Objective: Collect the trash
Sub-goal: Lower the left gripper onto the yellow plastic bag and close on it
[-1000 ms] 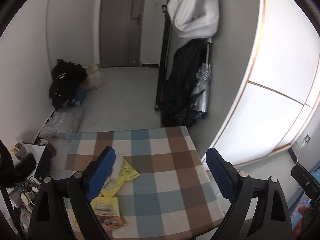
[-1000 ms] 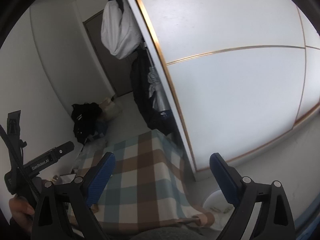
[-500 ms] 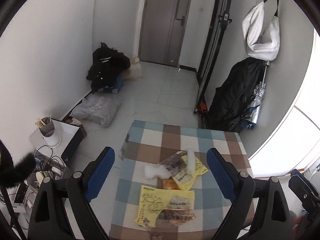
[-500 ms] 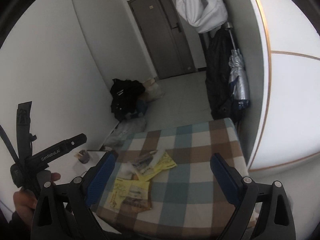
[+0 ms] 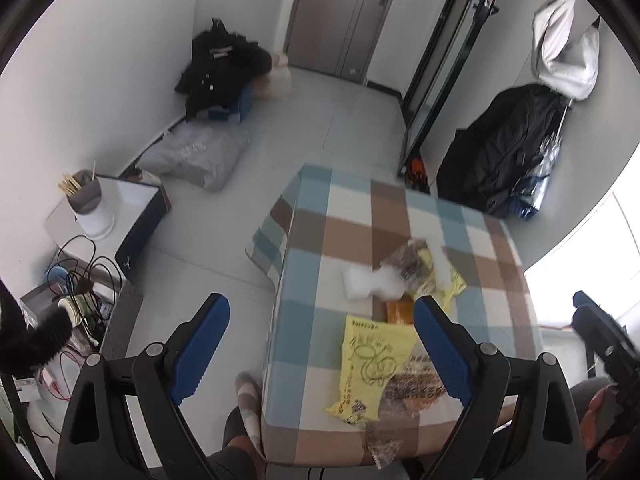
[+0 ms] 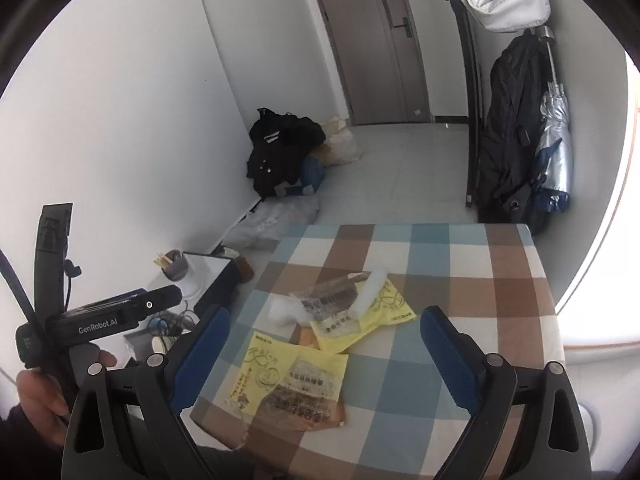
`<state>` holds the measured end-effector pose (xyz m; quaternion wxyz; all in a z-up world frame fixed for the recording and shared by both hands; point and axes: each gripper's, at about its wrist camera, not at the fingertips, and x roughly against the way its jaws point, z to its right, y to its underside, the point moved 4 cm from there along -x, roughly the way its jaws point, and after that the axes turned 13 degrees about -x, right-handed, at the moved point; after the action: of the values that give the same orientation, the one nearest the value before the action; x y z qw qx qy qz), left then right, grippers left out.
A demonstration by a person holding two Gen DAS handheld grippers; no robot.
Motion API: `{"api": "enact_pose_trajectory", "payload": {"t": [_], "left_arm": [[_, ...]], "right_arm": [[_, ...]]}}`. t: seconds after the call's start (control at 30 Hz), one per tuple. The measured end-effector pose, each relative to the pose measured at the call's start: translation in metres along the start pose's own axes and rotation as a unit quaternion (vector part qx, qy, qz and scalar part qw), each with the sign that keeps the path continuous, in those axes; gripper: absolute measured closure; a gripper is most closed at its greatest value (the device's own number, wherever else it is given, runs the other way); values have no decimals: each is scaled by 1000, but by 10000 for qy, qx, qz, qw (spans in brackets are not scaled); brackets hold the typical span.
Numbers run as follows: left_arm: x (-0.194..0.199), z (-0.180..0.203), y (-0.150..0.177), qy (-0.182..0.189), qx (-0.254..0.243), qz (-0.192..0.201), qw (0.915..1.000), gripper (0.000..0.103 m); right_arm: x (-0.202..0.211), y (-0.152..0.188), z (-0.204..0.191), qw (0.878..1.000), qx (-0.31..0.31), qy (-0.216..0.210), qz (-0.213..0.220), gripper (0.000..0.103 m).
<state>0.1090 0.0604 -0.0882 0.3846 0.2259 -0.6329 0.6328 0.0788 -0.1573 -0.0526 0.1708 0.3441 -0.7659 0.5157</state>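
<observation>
Two yellow wrappers, one white foam piece, one table

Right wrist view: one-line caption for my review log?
Open right gripper hovers above yellow wrappers and white foam on the checked tablecloth.

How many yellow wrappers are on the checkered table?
2. One yellow wrapper lies at the table's near edge; the other sits further in, partly under a white foam piece. More could hide underneath.

The print on my nearest yellow wrapper is too blurred to read. My right finger covers part of it, and the table runs off the bottom edge.
</observation>
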Motion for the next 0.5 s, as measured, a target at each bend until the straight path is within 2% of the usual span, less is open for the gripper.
{"api": "enact_pose_trajectory", "payload": {"t": [0.17,0.27,0.4,0.5], "left_arm": [[-28,24,18,549,-378,-690,9954,12],[-40,36,25,819,-409,-918,9916,12],[-56,56,31,518,-928,-1109,9881,12],[-66,60,36,444,-1021,-1305,9852,12]], "right_arm": [[-2,-5,12,9997,-211,20,118,6],[-7,-6,27,9990,-441,80,87,6],[-9,-7,45,9970,-767,114,-80,6],[0,-9,54,9971,-758,94,47,6]]}}
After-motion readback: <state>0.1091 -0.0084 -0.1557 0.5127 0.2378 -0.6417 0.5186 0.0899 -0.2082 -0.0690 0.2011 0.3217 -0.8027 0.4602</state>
